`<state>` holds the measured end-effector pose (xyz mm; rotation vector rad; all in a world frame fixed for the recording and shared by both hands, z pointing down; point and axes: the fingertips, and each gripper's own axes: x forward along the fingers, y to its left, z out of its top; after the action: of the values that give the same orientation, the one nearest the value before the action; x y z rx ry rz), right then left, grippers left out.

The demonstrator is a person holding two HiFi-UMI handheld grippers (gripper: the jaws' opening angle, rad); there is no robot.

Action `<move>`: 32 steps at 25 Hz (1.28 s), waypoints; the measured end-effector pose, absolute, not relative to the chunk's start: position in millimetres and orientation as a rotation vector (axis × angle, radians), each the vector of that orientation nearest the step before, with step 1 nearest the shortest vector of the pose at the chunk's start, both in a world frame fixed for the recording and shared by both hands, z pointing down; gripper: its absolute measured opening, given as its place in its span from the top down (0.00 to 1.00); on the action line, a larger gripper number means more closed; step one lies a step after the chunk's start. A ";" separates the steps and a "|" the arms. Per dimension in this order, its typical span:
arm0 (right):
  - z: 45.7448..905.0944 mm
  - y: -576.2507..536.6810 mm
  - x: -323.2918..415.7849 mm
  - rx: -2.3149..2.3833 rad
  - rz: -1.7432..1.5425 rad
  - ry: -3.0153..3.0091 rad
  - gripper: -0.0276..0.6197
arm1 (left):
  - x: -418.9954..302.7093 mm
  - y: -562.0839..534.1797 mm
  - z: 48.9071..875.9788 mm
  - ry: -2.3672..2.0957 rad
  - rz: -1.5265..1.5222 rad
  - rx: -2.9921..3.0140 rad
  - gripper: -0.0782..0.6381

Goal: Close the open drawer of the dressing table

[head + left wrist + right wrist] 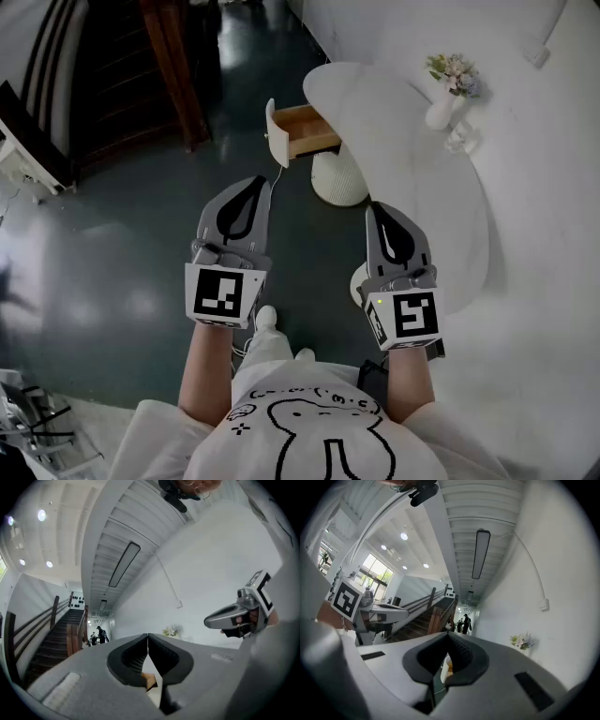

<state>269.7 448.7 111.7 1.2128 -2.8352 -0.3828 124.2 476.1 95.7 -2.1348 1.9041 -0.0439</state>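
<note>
The dressing table is white with a rounded top, at the upper right of the head view. Its drawer stands pulled out to the left, showing a wooden inside and a white front panel. My left gripper is held in the air short of the drawer, its jaws shut and empty. My right gripper hovers by the table's near edge, also shut on nothing. In the left gripper view a sliver of the drawer shows below the joined tips. In the right gripper view the drawer shows the same way.
A white vase of flowers and a small clear item stand on the tabletop. A white ribbed stool sits under the drawer. A dark wooden stair post rises at the far left. The floor is dark and glossy.
</note>
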 end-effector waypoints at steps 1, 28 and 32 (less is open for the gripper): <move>111.7 446.8 269.7 1.213 -0.384 -2.835 0.96 | 124.5 474.6 95.3 1.900 -0.047 -2.132 0.87; 118.1 275.3 113.6 1.306 -0.306 -2.756 0.96 | -68.7 307.2 95.0 1.918 -0.047 -2.127 0.87; 113.8 255.3 90.2 1.296 -0.325 -2.757 0.96 | -91.1 286.5 96.3 1.898 -0.072 -2.140 0.87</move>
<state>90.2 255.3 113.8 1.2956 -2.7565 -0.3254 -91.1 286.5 96.3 -2.1403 1.8978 -0.0719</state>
